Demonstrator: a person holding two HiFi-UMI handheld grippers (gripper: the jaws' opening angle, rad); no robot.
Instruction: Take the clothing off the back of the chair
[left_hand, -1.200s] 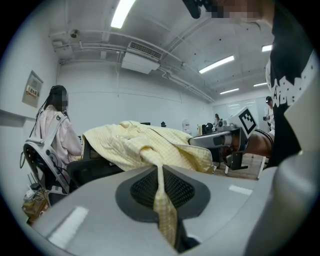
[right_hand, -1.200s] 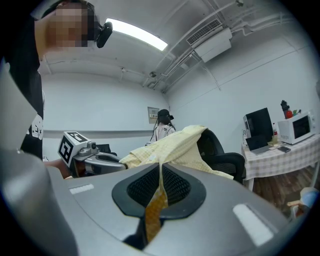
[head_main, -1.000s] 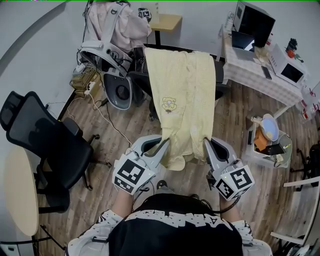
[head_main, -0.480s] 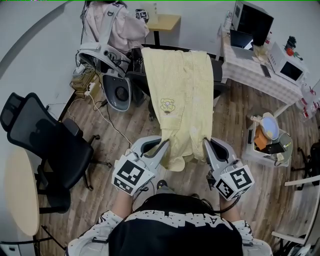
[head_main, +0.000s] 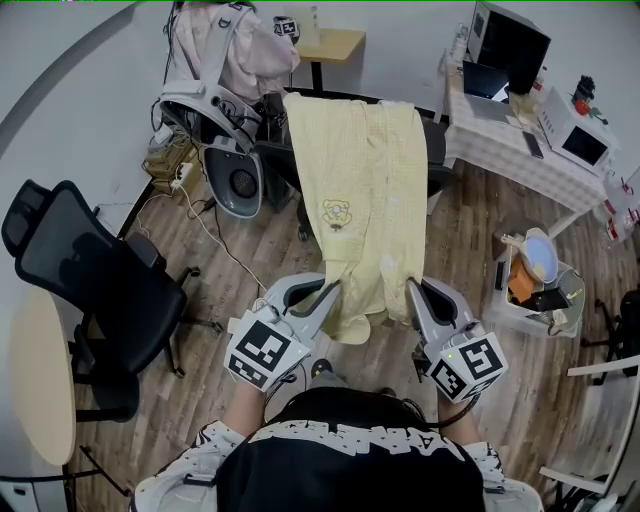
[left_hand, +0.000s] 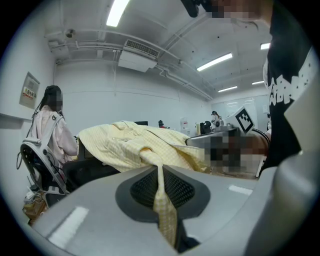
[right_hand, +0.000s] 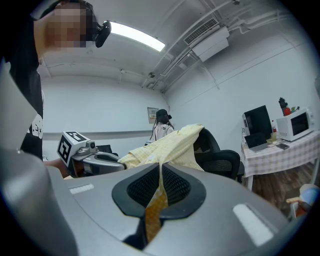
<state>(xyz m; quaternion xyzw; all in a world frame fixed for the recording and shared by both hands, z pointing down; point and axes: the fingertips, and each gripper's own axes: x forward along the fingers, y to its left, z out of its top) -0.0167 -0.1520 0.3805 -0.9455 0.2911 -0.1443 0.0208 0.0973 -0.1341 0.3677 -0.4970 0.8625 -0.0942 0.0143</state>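
Over the back of the black chair (head_main: 438, 150) at centre: the yellow garment (head_main: 360, 190) is draped, top edge across the backrest, lower hem stretched toward the person.

Left gripper (head_main: 332, 288): jaws closed on the hem's left corner, with a strip of cloth pinched between the pads in its own view. Right gripper (head_main: 411, 286): jaws closed on the right corner, also pinching a strip.

Surroundings:
- Grey frame (head_main: 215, 100) carrying a pink jacket (head_main: 255, 50), just left of the chair, close to the garment's left edge.
- Cables (head_main: 200, 215) trailing over the wood floor below it.
- Second office chair (head_main: 90, 270) at far left, well apart.
- White bin (head_main: 535, 295) to the right.
- Microwave (head_main: 575, 135) on the checked table.
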